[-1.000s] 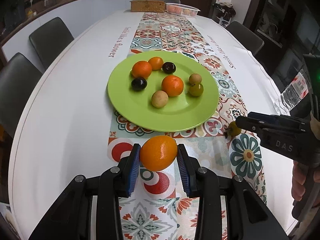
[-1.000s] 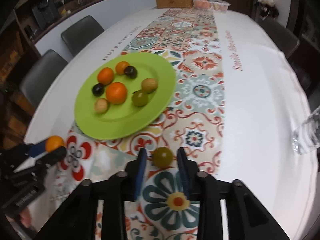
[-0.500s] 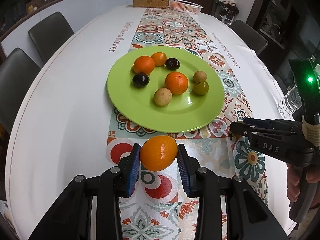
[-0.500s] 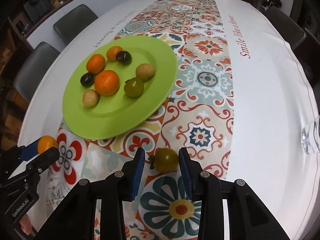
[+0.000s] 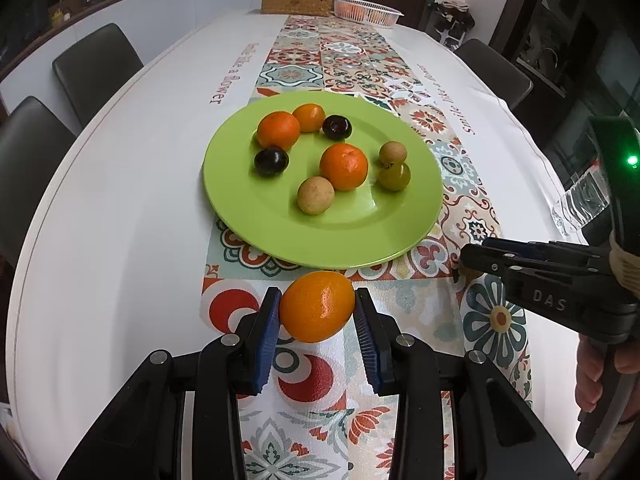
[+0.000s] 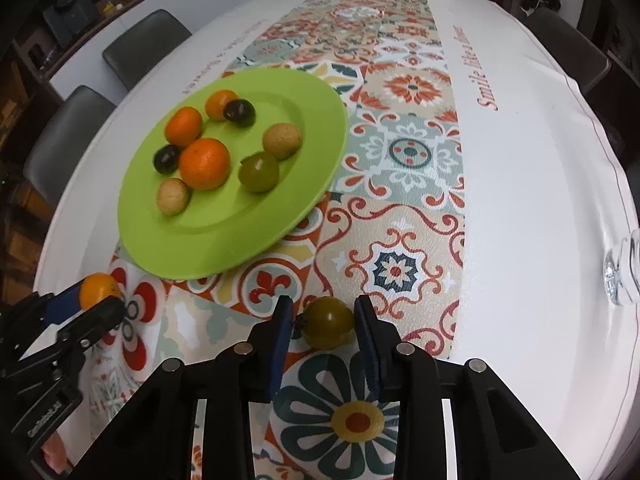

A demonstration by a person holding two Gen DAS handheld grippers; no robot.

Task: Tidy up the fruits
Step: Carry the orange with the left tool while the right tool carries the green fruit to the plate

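Plate on table runner, seven fruits on it; baskets behind.

Our left gripper is closed, both blue pads pressed against what it holds. Our right gripper reaches in beside it, jaws level; one pad touches its load, the other stands slightly clear.

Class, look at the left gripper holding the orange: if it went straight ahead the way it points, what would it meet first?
Probably the near rim of the green plate, just beyond the orange held by the left gripper; height above the table is unclear.
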